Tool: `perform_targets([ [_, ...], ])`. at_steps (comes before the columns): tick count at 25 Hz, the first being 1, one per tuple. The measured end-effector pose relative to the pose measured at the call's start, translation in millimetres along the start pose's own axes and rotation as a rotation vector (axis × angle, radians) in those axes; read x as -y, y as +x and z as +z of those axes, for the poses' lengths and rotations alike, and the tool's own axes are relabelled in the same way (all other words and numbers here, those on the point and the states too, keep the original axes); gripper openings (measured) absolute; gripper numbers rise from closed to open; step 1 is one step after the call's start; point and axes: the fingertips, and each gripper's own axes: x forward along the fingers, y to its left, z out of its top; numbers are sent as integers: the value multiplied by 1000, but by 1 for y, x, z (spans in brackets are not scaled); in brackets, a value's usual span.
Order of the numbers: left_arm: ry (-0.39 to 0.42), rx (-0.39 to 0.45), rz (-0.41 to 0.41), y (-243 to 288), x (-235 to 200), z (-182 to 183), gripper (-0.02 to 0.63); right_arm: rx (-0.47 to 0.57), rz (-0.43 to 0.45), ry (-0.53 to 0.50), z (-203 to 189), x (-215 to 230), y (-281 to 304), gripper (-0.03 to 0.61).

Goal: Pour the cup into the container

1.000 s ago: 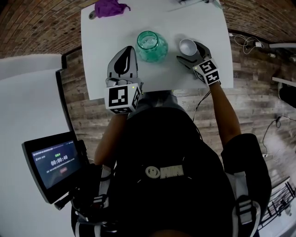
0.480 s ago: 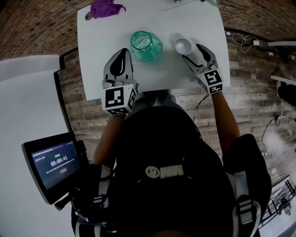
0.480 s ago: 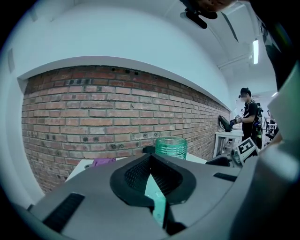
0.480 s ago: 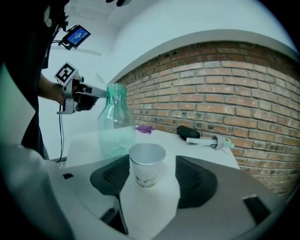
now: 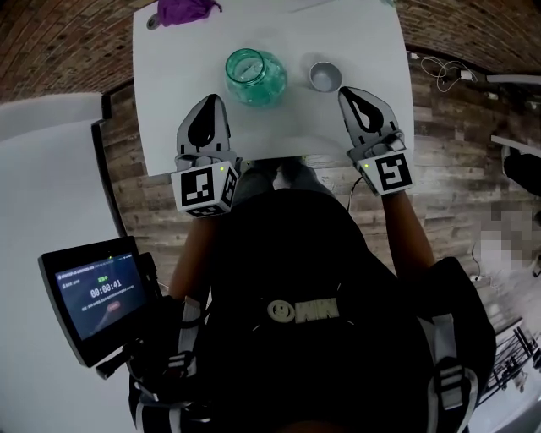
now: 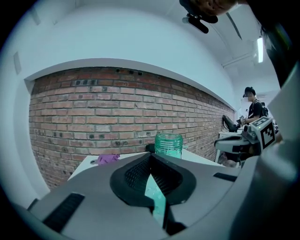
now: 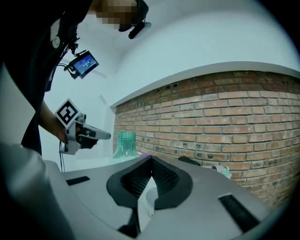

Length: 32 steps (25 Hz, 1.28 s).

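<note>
Head view: the white bench (image 5: 169,101) carries the green glass container (image 5: 254,76) and, at its 3 o'clock and apart from it, the small cup (image 5: 325,76), upright with its mouth up. A purple cloth (image 5: 182,10) lies at the far edge. The right gripper (image 5: 351,97) hovers near the bench's near edge, clenched on nothing, with the cup at about 11 o'clock just ahead of its tips. The left gripper (image 5: 211,101) is likewise clenched and empty, with the container at about 1 o'clock from it. The right hand is plainly the nearer to the cup.

A second ago the right gripper stood wide open around the cup. Its jaws have just been closing with nothing between them, and it has drawn back toward the person, leaving the cup on the bench. The left gripper has barely shifted.

Left gripper view: the jaws meet tip to tip, and the container stands straight beyond them at 12 o'clock.

Right gripper view: the jaws are shut and empty. The cup's pale rim shows low through the gap, at 6 o'clock, and the container sits at 10 o'clock. Any fresh grasp would need the right gripper to reopen and dip forward.
</note>
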Motion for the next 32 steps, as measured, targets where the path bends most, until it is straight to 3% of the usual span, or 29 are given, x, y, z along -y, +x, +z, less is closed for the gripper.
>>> perform_targets([
  [7, -3, 13, -19, 3, 8, 3, 3, 48, 96, 43, 28, -34, 15, 8],
  [21, 8, 22, -69, -14, 21, 10, 3, 89, 150, 63, 48, -82, 10, 8],
  [28, 1, 88, -85, -158, 8, -19, 3, 93, 143, 12, 58, -212, -57, 8],
  [32, -13, 85, -85, -211, 13, -39, 3, 88, 148, 6, 59, -255, -88, 8],
])
